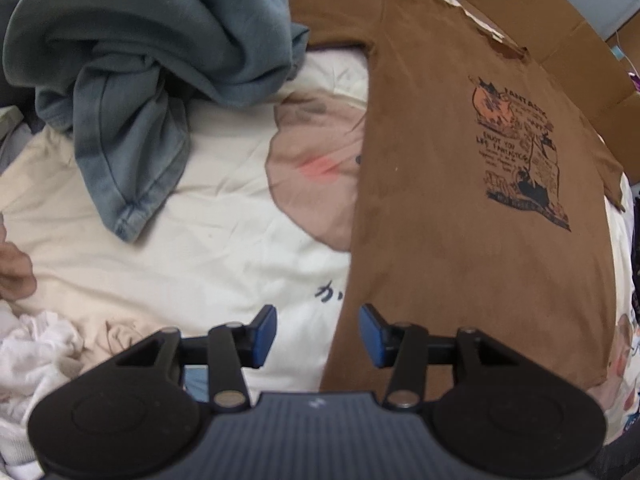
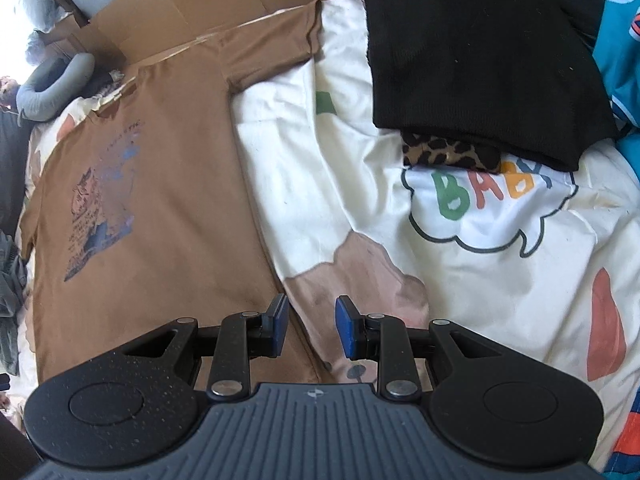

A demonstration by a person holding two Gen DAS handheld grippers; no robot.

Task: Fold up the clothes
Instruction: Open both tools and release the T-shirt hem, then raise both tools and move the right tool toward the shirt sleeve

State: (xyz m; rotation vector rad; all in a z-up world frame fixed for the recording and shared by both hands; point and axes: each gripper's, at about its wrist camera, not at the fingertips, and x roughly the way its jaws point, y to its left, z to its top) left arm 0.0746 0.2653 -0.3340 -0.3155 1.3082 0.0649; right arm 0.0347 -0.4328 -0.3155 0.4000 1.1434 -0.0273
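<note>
Brown T-shirt (image 1: 460, 220): it lies flat and face up on the bed cover (image 1: 224, 248), both short sleeves spread out, the print (image 1: 520, 152) showing; the collar end is far from the grippers, the hem end is near them.
Left gripper (image 1: 318, 338): its blue pads are apart and nothing is between them – it hangs above the hem corner on the shirt's left edge, not touching the cloth.
Right gripper (image 2: 312, 330): also apart and empty; it hangs above the opposite long edge of the shirt, where brown cloth meets the bed cover.
How it will handle: the shirt looks like thin, soft knit, light and limp. It probably will not keep a shape by itself, so a lifted corner will sag and pull the rest with it. It is not fragile and not slippery, but on the soft cover it may wrinkle or slide.
Where to take hold: probably at an edge – a hem corner, or a sleeve seam – pinching only the shirt and not the cover below.
Count, shirts being folded: one.
Count, other clothes: one crumpled blue-grey garment (image 1: 132, 80), one folded black garment (image 2: 480, 56) with one leopard-print piece (image 2: 448, 152) under it, and some white cloth (image 1: 36, 360) at the left edge.
Count, grippers: two.
Behind the shirt: flattened cardboard (image 2: 168, 12).
</note>
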